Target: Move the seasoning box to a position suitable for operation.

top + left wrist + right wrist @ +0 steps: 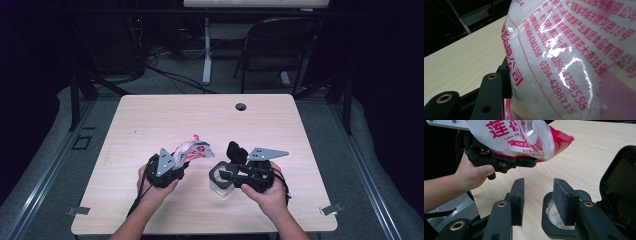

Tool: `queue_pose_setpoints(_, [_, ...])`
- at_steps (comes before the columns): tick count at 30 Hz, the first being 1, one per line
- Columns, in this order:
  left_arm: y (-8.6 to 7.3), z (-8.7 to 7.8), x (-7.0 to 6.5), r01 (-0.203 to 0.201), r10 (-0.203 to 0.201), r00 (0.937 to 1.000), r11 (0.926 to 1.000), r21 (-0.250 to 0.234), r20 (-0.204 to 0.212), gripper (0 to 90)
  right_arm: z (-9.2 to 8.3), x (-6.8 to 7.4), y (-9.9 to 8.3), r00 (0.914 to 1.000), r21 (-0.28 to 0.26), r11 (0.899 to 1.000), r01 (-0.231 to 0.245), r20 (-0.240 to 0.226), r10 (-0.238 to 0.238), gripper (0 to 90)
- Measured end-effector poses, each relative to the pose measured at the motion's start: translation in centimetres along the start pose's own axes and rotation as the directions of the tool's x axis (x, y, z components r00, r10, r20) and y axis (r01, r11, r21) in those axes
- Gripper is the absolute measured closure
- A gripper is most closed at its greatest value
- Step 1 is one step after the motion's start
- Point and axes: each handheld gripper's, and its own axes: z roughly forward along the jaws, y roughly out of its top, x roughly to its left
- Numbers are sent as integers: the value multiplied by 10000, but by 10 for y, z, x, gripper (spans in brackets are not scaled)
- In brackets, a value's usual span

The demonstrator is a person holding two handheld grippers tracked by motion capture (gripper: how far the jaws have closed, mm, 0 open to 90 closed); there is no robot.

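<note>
Pink-and-white printed plastic bag [194, 149] of white granules is clamped in my left gripper [176, 163], lifted off the table, just left of the clear jar with the black flip lid [222, 181]; my right gripper [539, 200], jaws apart, straddles the jar's rim.

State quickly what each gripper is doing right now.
Left gripper: shut on the bag.
Right gripper: open; one jaw is inside the jar rim.

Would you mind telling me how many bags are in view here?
1. The pink-and-white bag is held in the left claw, raised above the table, left of the jar. None seems hidden.
</note>
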Motion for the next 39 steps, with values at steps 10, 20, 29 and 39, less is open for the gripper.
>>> queue_pose_setpoints(10, [9, 3, 2, -625, 624, 9971, 9980, -6, -426, 542, -2, -4, 0, 9998, -59, 10000, -55, 171, 56, 612])
queue_pose_setpoints(20, [14, 4, 1, -1283, 1293, 9871, 9916, 168, -941, 543, -4, -6, 0, 9995, -79, 10000, -58, 296, 61, 611])
queue_pose_setpoints(29, [14, 2, 1, -1758, 1787, 9734, 9839, 331, -1431, 543, -4, -7, -1, 9993, -84, 9999, -87, 365, 90, 609])
queue_pose_setpoints(39, [15, -2, 0, -2561, 2639, 9460, 9645, 649, -1882, 544, -4, -9, -3, 9992, -58, 9999, -149, 380, 151, 603])
